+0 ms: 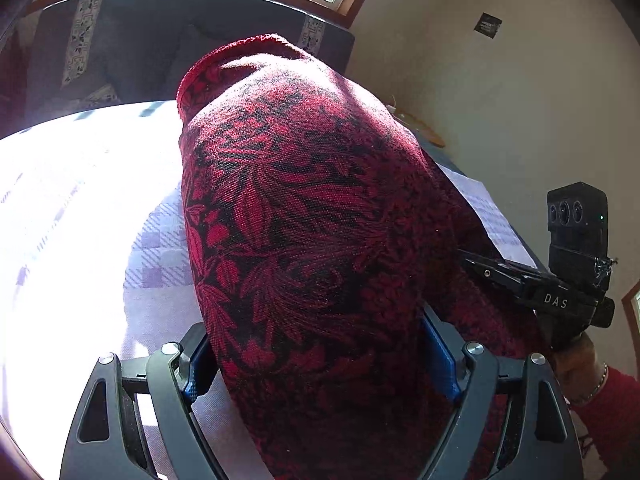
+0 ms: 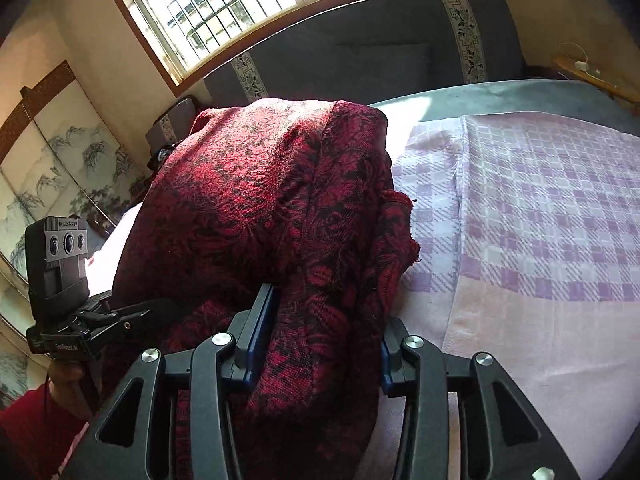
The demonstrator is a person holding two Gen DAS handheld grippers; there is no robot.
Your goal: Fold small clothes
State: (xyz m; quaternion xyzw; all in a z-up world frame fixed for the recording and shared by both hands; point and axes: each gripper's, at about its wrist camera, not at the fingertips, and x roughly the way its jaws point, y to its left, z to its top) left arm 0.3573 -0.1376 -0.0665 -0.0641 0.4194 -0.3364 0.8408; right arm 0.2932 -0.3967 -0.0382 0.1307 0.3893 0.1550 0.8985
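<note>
Red-and-black leaf-patterned knit, the garment (image 1: 304, 216) is bunched into a tall mound above the lilac-checked bedsheet (image 1: 156, 248), lifted rather than lying flat, and it fills the middle of both wrist views. The left gripper (image 1: 320, 364) stands wide with the cloth draped down between its blue-lined fingers (image 1: 440, 360); whether the pads actually press on the fabric cannot be told. The right gripper (image 2: 320, 344) is narrower, and a thick fold of the garment (image 2: 280, 200) runs between its fingers and seems pinched there. Seen from the left wrist, the right gripper and the hand (image 1: 576, 356) carrying it, in a red sleeve, sit just beside the garment's right edge. Beyond the garment rise a dark padded headboard (image 2: 360, 60) and a barred window (image 2: 224, 4); the bedsheet (image 2: 540, 208) spreads to the garment's right in the right wrist view.
</note>
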